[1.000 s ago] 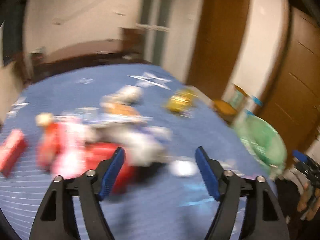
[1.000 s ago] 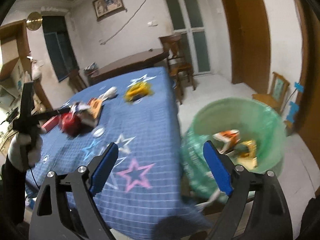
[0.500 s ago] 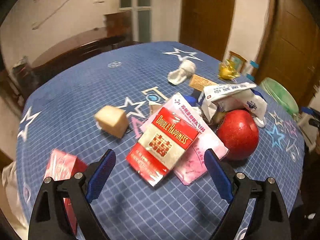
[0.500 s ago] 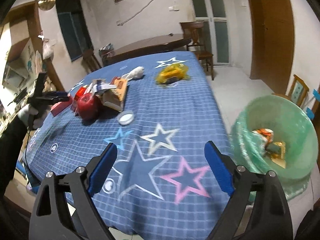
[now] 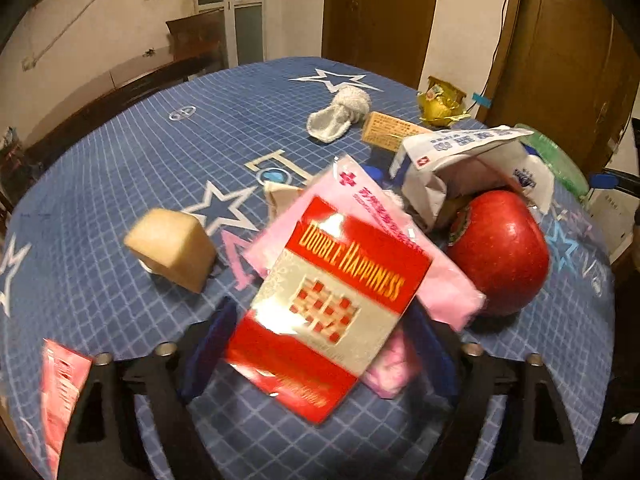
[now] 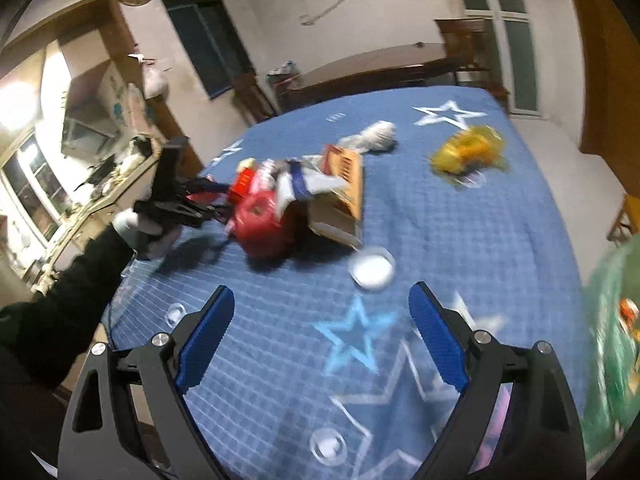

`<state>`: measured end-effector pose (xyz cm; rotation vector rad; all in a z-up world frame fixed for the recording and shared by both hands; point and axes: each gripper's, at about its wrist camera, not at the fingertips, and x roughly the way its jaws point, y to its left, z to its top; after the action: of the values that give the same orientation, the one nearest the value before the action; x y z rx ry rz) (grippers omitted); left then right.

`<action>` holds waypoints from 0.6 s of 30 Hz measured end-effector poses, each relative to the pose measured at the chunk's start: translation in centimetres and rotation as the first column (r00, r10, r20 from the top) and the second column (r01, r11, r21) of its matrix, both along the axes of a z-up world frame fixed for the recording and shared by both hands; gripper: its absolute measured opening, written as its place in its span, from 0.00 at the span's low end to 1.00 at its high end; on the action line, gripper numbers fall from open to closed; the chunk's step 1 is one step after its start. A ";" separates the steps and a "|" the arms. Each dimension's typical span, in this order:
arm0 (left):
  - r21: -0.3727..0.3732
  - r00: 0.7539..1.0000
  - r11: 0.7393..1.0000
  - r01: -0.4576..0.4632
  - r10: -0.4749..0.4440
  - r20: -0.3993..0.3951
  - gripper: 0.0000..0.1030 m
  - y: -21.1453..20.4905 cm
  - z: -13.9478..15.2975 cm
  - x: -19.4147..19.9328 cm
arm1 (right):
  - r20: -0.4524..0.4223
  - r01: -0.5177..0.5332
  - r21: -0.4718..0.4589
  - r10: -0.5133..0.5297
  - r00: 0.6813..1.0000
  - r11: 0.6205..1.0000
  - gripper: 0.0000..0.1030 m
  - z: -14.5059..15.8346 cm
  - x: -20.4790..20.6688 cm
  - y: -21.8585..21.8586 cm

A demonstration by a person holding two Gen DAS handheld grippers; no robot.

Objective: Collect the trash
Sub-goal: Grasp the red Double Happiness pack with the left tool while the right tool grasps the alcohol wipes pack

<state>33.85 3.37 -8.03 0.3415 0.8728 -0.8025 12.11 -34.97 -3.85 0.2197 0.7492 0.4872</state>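
Since a moment ago the left gripper (image 5: 320,344) has dropped over the red cigarette pack (image 5: 332,308), just left of the apple (image 5: 500,252), jaws closing around it but not yet pressing, so pickup looks imminent, while the right gripper (image 6: 320,340) hovers open and empty.

I count one red apple (image 5: 500,252), two red cigarette packs (image 5: 332,304) (image 5: 60,384), one pink packet (image 5: 444,284), one yellow wrapper (image 5: 440,104), one white lid (image 6: 372,268).
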 end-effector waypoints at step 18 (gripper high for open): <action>-0.015 0.979 0.979 -0.202 0.203 0.037 0.62 -1.5 0.8 -5.4 | -0.116 -0.167 -0.370 0.133 0.984 0.914 0.45 0.4 15.9 11.6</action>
<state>28.47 1.90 -7.24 0.2528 0.8520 -0.6096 28.05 -23.39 -3.46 -0.1809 0.9362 0.4703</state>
